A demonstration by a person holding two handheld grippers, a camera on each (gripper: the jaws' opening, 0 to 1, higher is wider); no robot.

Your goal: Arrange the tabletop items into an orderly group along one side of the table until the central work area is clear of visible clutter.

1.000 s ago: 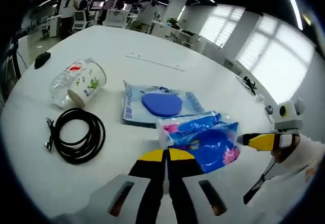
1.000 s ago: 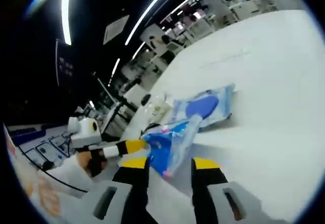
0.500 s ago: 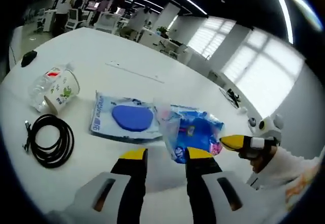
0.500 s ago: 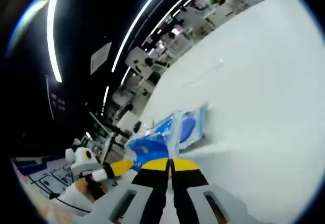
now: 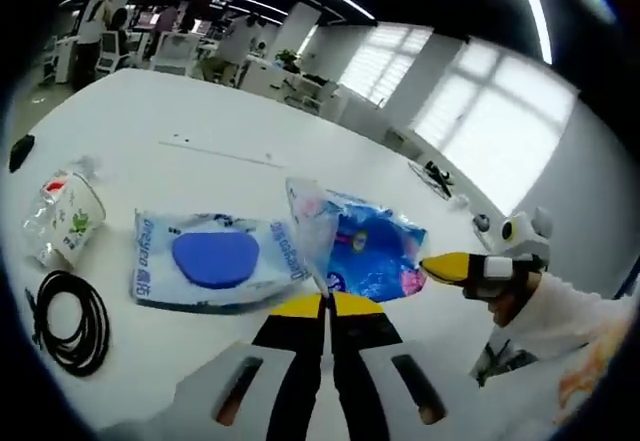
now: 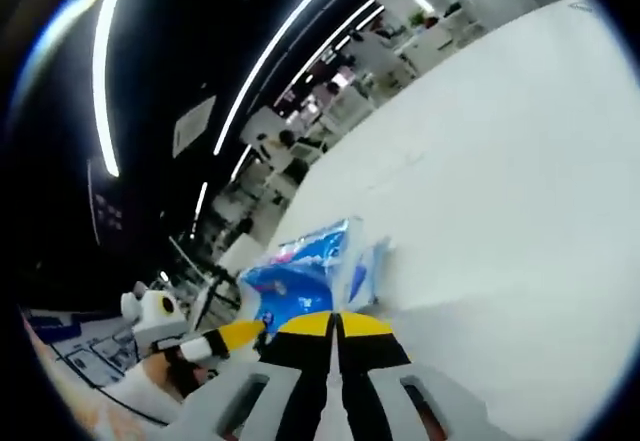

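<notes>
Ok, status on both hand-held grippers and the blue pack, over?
Left hand-held gripper and right hand-held gripper both shut on blue pack. Flat pouch, cup, cable on table.

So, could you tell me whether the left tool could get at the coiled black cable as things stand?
Probably not at once: the left tool is shut on the blue packet. The cable itself lies uncovered on the table.

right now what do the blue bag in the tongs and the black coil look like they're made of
The blue bag, pinched by both tongs, looks like thin glossy plastic film: it crinkles, shines, and its clear edge lets light through. The black coil looks like a rubber- or plastic-sheathed cable, smooth and dull, bent into even loops; which sheath it is cannot be told.
</notes>
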